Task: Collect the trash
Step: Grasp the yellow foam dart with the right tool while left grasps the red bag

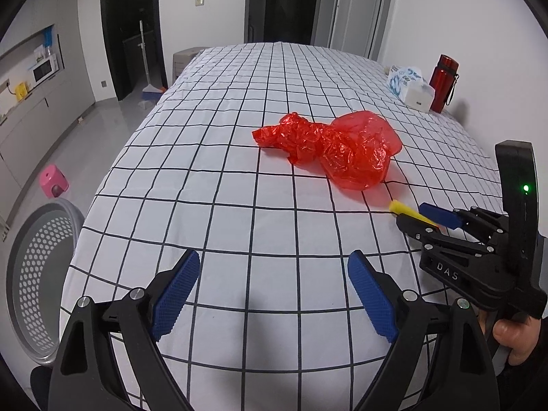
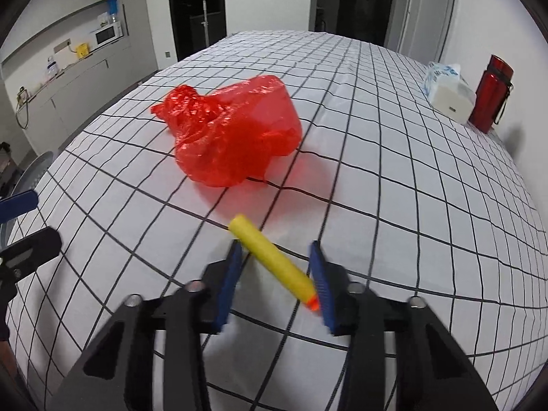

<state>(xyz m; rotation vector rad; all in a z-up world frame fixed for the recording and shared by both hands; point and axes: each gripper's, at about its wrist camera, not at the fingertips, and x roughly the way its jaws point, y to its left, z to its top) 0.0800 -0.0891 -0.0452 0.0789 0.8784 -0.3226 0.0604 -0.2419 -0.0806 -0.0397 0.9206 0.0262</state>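
A crumpled red plastic bag (image 1: 342,150) (image 2: 233,137) lies on the white checked tablecloth (image 1: 239,188). Just in front of it is a yellow foam dart (image 2: 274,260) with an orange tip, lying slantwise between the blue pads of my right gripper (image 2: 275,246). Both pads touch it, so the gripper is shut on the dart. The left wrist view shows that gripper (image 1: 424,214) at the right, the dart's yellow end (image 1: 400,207) poking out. My left gripper (image 1: 274,257) hovers open over bare cloth near the table's front, nothing between its fingers.
A grey perforated basket (image 1: 37,274) stands on the floor by the table's left front corner, with a pink stool (image 1: 53,179) behind it. A tissue pack (image 1: 411,85) and a red bottle (image 1: 443,82) stand at the table's far right edge.
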